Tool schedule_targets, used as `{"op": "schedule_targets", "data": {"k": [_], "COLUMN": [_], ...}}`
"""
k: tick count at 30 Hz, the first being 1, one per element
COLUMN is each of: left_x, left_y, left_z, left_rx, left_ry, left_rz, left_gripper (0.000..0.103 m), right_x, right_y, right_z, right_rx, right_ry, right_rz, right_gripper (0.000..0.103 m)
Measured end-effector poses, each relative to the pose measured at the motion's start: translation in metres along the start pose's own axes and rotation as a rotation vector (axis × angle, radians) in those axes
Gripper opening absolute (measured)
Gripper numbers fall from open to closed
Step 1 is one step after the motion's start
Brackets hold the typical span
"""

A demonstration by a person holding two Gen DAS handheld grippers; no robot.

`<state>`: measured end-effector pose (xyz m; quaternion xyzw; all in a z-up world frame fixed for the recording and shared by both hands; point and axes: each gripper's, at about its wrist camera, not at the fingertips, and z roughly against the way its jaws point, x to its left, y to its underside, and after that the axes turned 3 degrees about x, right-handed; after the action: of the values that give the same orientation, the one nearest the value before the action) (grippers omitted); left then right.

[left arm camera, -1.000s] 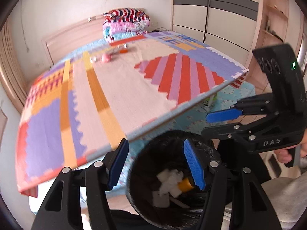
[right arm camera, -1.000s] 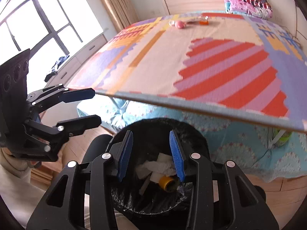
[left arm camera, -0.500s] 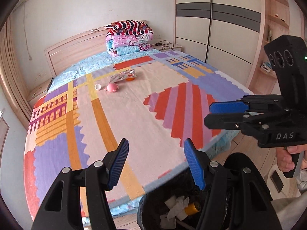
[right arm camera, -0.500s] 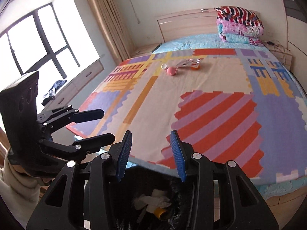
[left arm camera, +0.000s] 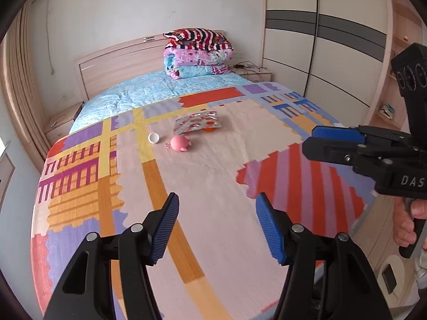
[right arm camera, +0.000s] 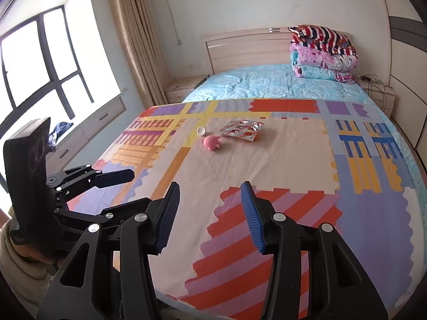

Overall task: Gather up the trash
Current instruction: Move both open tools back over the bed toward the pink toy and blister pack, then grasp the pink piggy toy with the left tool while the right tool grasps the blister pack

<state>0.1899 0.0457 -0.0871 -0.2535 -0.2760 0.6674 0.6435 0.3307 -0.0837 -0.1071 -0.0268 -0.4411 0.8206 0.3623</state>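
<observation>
A: Change?
B: My left gripper (left arm camera: pixel 216 226) and right gripper (right arm camera: pixel 209 216) have risen off the bin; right jaws just widened, both empty.
A: Trash?
B: Foil wrapper (right arm camera: pixel 240 130), white cap (right arm camera: pixel 201 131): mid-bedspread (right arm camera: pixel 293 160), beside pink toy (right arm camera: pixel 212 142).

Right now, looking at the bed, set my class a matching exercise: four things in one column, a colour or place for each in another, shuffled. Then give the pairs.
Things:
1. round toy
2. bottle cap
3. snack wrapper
4. folded quilts

Descriptions:
A. white
B. stacked by the headboard
C. pink
D. silver and red foil

Pairs: 1-C, 2-A, 3-D, 4-B
</observation>
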Motion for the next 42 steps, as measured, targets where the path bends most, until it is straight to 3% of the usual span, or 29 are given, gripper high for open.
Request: {"op": "schedule_targets", "data": {"k": [4, 5, 6, 11, 13, 14, 18, 24, 30, 42], "left_x": [0.019, 0.024, 0.029, 0.048, 0.055, 0.058, 0.069, 0.071, 0.077, 0.079], "left_y": [-0.013, -0.016, -0.018, -0.031, -0.036, -0.039, -0.047, -0.053, -0.053, -0.068], "left_z": [-0.022, -0.028, -0.036, -0.062, -0.069, -0.074, -0.09, -0.116, -0.129, -0.141], "left_rx": [0.019, 0.018, 0.022, 0.036, 0.039, 0.042, 0.052, 0.094, 0.122, 0.116], "left_ry": [0.081, 0.091, 0.087, 0.08, 0.073, 0.078, 0.091, 0.094, 0.096, 0.03], "left_rz": [0.079, 0.097, 0.11, 0.156, 0.173, 0.185, 0.233, 0.248, 0.278, 0.293], "left_gripper": [0.057, 0.057, 0.057, 0.057, 0.057, 0.057, 0.057, 0.057, 0.057, 0.048], "right_x": [-0.008, -0.009, -0.011, -0.022, -0.027, -0.029, -0.038, -0.041, -0.045, -0.054], "right_y": [-0.017, -0.02, -0.025, -0.044, -0.053, -0.058, -0.073, -0.086, -0.094, -0.101], "right_z": [-0.018, -0.023, -0.029, -0.058, -0.071, -0.079, -0.109, -0.144, -0.163, -0.179], "right_rx": [0.007, 0.008, 0.011, 0.033, 0.051, 0.076, 0.142, 0.161, 0.173, 0.177], "right_ry": [0.013, 0.019, 0.028, 0.06, 0.071, 0.071, 0.059, 0.091, 0.042, -0.052], "right_rz": [-0.011, -0.006, 0.006, 0.06, 0.096, 0.111, 0.203, 0.375, 0.484, 0.502], "right_gripper": [0.048, 0.054, 0.059, 0.06, 0.067, 0.076, 0.076, 0.076, 0.076, 0.076]}}
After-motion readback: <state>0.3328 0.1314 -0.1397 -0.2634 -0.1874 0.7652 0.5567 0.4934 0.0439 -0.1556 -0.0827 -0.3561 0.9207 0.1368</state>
